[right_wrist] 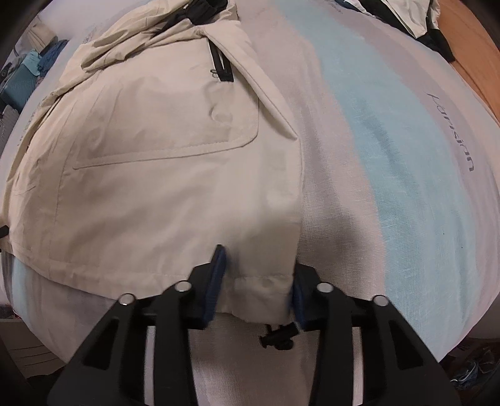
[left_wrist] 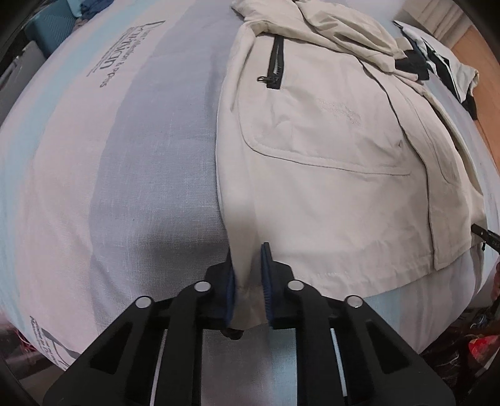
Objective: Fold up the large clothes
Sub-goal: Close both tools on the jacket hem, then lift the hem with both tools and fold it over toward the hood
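Observation:
A beige jacket with large patch pockets and a black zip lies flat on a striped bed cover. My left gripper straddles the jacket's near left hem corner, jaws narrowly apart with the fabric between the blue pads. In the right wrist view the same jacket fills the left half. My right gripper straddles the near right hem corner, jaws wider apart, cloth between the pads. A black cord toggle hangs below the hem.
The bed cover has white, grey and light-blue stripes with printed lettering. Other dark and light clothes lie at the far right of the bed. A wooden floor shows beyond the bed's edge. Teal boxes stand at far left.

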Available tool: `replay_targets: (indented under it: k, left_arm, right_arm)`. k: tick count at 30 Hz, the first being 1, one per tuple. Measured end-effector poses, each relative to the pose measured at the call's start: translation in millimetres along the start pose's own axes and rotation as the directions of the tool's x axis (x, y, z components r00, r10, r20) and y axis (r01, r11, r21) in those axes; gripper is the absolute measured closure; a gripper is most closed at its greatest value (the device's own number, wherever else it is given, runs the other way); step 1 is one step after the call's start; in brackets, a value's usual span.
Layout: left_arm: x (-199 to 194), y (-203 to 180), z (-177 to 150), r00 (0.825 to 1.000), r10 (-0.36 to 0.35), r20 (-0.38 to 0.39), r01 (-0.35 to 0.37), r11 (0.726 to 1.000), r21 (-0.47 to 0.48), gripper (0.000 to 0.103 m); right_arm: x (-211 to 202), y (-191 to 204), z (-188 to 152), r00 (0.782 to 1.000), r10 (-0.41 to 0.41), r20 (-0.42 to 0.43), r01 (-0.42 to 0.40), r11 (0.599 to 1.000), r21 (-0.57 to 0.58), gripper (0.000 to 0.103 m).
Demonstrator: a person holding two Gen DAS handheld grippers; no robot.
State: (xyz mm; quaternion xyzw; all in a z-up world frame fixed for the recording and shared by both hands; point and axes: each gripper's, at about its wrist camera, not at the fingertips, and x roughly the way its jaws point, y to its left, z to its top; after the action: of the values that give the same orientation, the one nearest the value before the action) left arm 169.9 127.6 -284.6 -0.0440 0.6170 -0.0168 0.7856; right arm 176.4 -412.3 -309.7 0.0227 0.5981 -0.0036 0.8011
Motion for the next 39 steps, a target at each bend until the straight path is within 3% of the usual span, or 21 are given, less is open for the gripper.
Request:
replay_targets:
  k: [3, 7, 10, 18, 26, 39]
  left_arm:
    - [-1, -4, 0, 1.000, 0.015, -0.004, -0.015, 1.000, 0.021, 0.096]
    - [-2, -6, 2, 1.000, 0.020, -0.011, -0.019, 0.999, 0.026, 0.097]
    - [-4, -9, 4, 1.000, 0.023, -0.011, -0.022, 0.999, 0.033, 0.097]
    - [-24, -14, 13, 1.000, 0.008, 0.003, -0.008, 0.999, 0.042, 0.097]
    - [-54, -19, 22, 0.999, -0.021, 0.034, 0.019, 0.997, 0.075, 0.098]
    - [-100, -11, 77, 0.990, -0.116, 0.075, 0.111, 0.992, 0.063, 0.098]
  right_arm:
    - [1, -1, 1, 1.000, 0.006, -0.003, -0.006, 1.000, 0.013, 0.064]
    - [-3, -7, 3, 0.999, 0.035, 0.000, -0.035, 0.998, 0.042, 0.083]
    - [-8, -7, 5, 0.999, 0.045, 0.001, -0.045, 0.998, 0.033, 0.089]
    - [-21, 2, 12, 0.998, 0.067, 0.012, -0.067, 0.997, 0.027, 0.093]
    - [-61, 14, 29, 0.995, 0.085, 0.050, -0.085, 0.996, -0.007, 0.096]
    - [-123, 35, 97, 0.983, 0.083, 0.164, -0.085, 0.996, 0.010, 0.096]
